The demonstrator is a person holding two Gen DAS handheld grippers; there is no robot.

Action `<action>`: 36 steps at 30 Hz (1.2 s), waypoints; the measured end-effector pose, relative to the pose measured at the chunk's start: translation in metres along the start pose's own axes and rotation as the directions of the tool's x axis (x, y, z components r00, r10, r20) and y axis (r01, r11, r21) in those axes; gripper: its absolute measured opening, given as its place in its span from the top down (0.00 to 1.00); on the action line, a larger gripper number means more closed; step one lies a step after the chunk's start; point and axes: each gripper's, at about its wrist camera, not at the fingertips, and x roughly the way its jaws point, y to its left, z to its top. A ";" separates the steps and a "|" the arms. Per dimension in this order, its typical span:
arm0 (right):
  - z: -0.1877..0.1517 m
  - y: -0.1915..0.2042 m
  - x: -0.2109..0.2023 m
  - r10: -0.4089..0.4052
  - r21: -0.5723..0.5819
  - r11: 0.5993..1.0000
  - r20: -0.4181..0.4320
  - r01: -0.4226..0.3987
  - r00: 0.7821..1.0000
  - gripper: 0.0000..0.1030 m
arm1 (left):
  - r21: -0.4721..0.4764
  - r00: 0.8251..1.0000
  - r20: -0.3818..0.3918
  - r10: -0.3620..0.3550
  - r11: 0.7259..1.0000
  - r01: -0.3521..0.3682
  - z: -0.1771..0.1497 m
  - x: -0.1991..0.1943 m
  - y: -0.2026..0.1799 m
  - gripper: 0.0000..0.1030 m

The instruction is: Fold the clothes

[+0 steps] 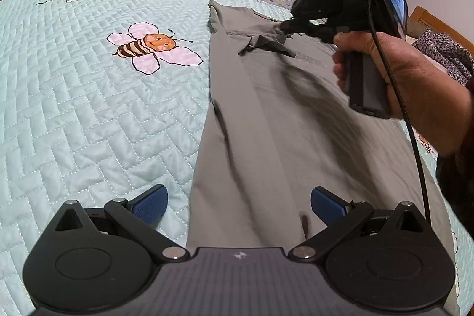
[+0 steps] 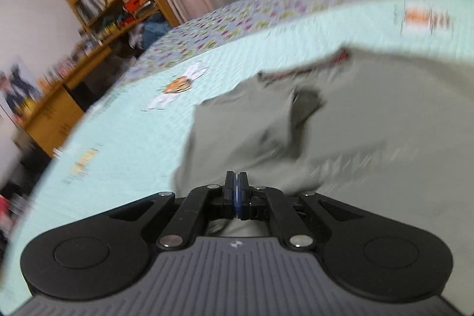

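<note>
Starting on my left: the left gripper (image 1: 238,205) is spread wide with nothing in it, hovering over the near end of the grey garment (image 1: 266,114). The garment's folded left edge runs straight ahead between the pads, and the quilted bee bedspread (image 1: 89,96) is off to its left.

Over on the right, the right gripper (image 2: 236,188) is clenched tight. In its own view the pads look pressed flat together, but from the left camera its tips (image 1: 286,27) seem to be pinching a bit of the garment up near the collar end, ahead and right of my left claw — cloth tents up there. Right view is blurry, so I won't swear to it.

My guess at the step: pulling the top-right part of the garment (image 2: 370,132) over to make the next fold. Next move needs that pinch carried across and laid flat, left claw free to pin or smooth the near hem.

Writing: nothing readable — just a small emblem on each gripper body.
</note>
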 end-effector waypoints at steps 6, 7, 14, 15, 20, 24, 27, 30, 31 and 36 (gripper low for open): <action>0.003 -0.025 0.011 -0.049 0.012 0.999 -0.058 0.050 0.997 0.92 | 0.006 1.000 0.000 0.007 1.000 -0.007 -0.001 0.001 -0.001 0.01; 0.001 -0.033 0.008 -0.030 0.075 0.997 -0.064 0.034 0.998 0.91 | 0.006 1.000 0.002 0.007 1.000 -0.007 -0.001 0.001 -0.001 0.01; -0.037 -0.049 0.011 0.302 0.406 0.886 -0.135 -0.225 0.944 0.49 | 0.005 1.000 0.011 0.009 1.000 -0.009 -0.002 0.001 -0.002 0.01; -0.038 -0.048 0.014 0.308 0.415 0.881 -0.132 -0.230 0.942 0.49 | 0.005 1.000 0.013 0.009 1.000 -0.009 -0.002 0.001 -0.002 0.01; -0.040 -0.037 0.024 0.320 0.409 0.879 -0.131 -0.243 0.938 0.48 | 0.003 1.000 0.017 0.012 1.000 -0.012 -0.002 0.001 -0.002 0.01; -0.039 -0.021 0.027 0.296 0.334 0.913 -0.143 -0.236 0.944 0.49 | 0.010 1.000 0.018 0.017 1.000 -0.017 -0.002 0.001 -0.004 0.01; -0.039 -0.008 0.029 0.280 0.267 0.935 -0.155 -0.233 0.947 0.49 | 0.007 1.000 0.018 0.015 1.000 -0.016 -0.002 0.000 -0.003 0.01; -0.038 0.002 0.031 0.262 0.207 0.952 -0.168 -0.226 0.950 0.77 | 0.000 1.000 0.017 0.010 1.000 -0.010 -0.002 0.000 -0.002 0.01; -0.038 0.004 0.031 0.257 0.194 0.955 -0.174 -0.223 0.951 0.91 | -0.002 1.000 0.016 0.009 1.000 -0.009 -0.001 0.000 -0.002 0.01; -0.038 0.016 0.028 0.218 0.077 0.975 -0.169 -0.208 0.961 0.99 | -0.004 1.000 0.013 0.003 1.000 -0.003 -0.001 0.000 -0.001 0.01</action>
